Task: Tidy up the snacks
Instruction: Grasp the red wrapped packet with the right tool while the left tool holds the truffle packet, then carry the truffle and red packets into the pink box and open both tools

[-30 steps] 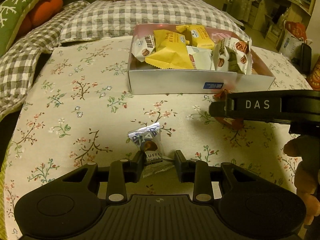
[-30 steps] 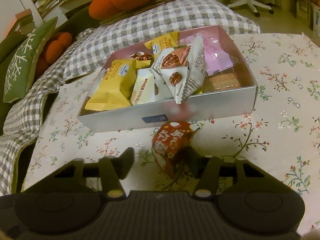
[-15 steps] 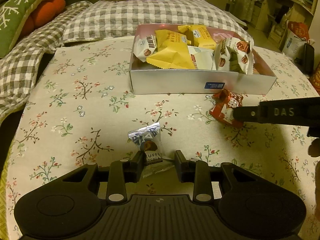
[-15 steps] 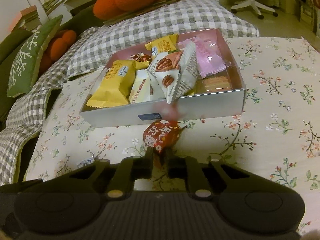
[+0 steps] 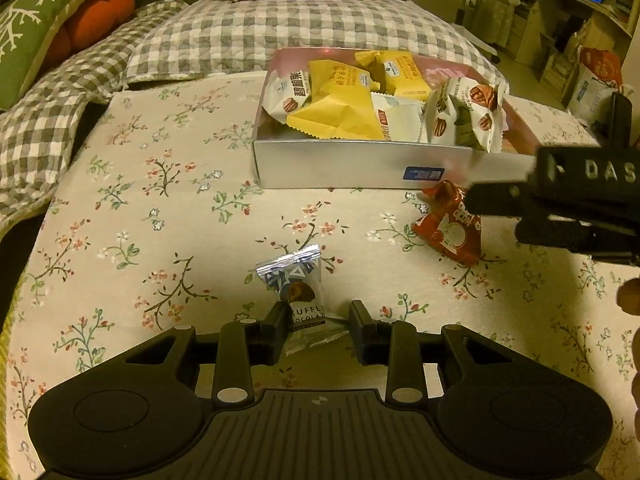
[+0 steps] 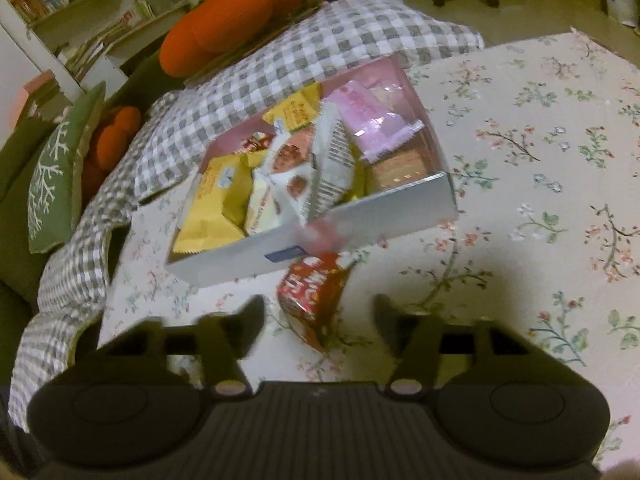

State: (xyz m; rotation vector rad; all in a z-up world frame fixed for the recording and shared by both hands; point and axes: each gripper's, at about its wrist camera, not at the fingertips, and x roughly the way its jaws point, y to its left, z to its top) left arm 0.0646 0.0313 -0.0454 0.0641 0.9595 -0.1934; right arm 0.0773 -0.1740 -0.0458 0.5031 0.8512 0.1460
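A silver box (image 5: pixel 340 164) (image 6: pixel 360 220) on the floral cloth holds several yellow, white and pink snack packets. A red snack packet (image 5: pixel 448 228) (image 6: pixel 312 300) lies just in front of it. My right gripper (image 6: pixel 318 312) (image 5: pixel 496 216) has its jaws opening on either side of that packet, and the pads are clear of it. A silver and blue truffle chocolate packet (image 5: pixel 298 292) lies nearer to me. My left gripper (image 5: pixel 320 316) is closed on its near end, low over the cloth.
The floral cloth (image 5: pixel 160 208) covers a table. A checked quilt (image 5: pixel 280 28), orange cushions (image 6: pixel 236 24) and a green cushion (image 6: pixel 52 184) lie behind and left of it. A person's fingers (image 5: pixel 628 300) show at the right edge.
The right jaws shut in front of the red packet, then spread wide around it, and the right view has rolled. The left gripper and the truffle packet have not moved.
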